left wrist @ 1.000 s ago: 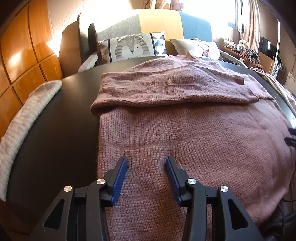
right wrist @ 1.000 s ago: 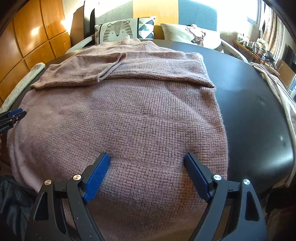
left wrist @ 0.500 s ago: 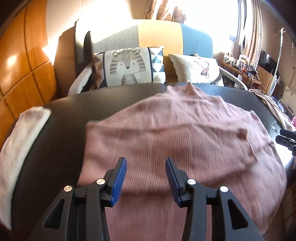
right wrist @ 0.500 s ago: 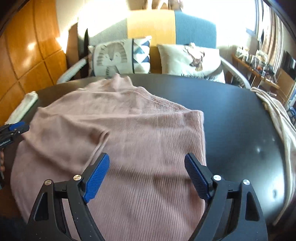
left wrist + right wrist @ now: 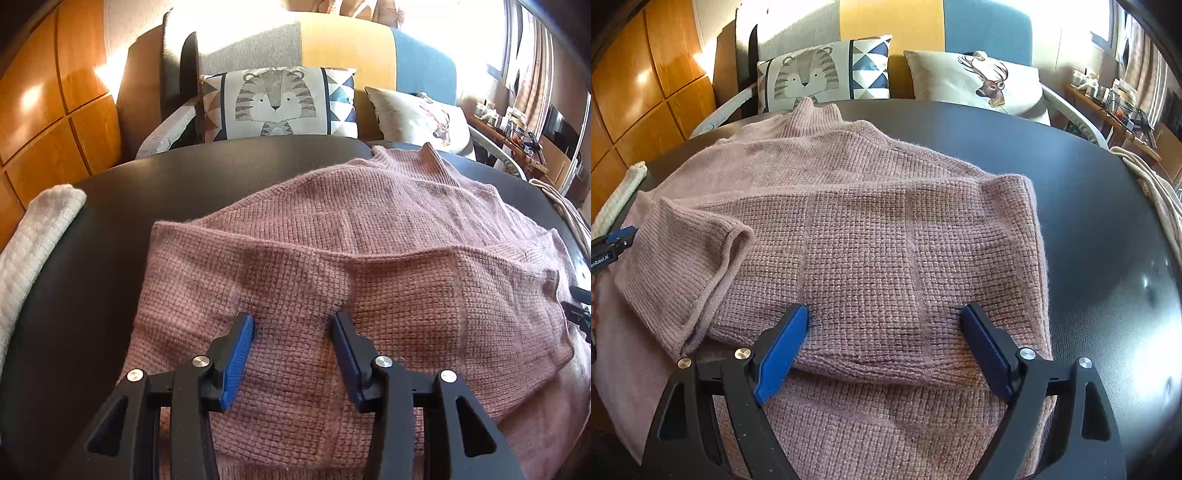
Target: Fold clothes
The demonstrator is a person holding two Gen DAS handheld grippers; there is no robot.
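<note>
Currently: pink knit sweater [image 5: 369,240] lies on the round black surface [image 5: 110,221], covering its middle and near part. The collar [image 5: 812,114] points to the far edge of the surface. The near part of the sweater is doubled over toward the collar, making a thick fold across the width. One sleeve cuff [image 5: 701,266] lies on top of the body, toward the left side of the surface.

Left gripper [image 5: 291,317]: over the near left part of the surface, blue pads partly apart and pressed into the knit. The fabric puckers between them, so I read it as gripping the doubled layer.

Right gripper [image 5: 884,310]: over the near right part of the surface, pads wide apart. A broad bulge of the fold sits between them with pull lines in the knit, so I read it as gripping the sweater too.

Writing: in the right wrist view the side of the left gripper shows white lettering "enRobot.AI", cut off by the frame edge. No other readable text.

Other items:
- White towel [image 5: 33,240] at the left edge of the surface.
- Cream throw [image 5: 1160,192] at the right edge.
- Tiger cushion [image 5: 277,103] and deer cushion [image 5: 979,81] just behind the far edge, on a grey, yellow and blue sofa [image 5: 343,44].
- Wood panels [image 5: 44,110] left of the surface.
</note>
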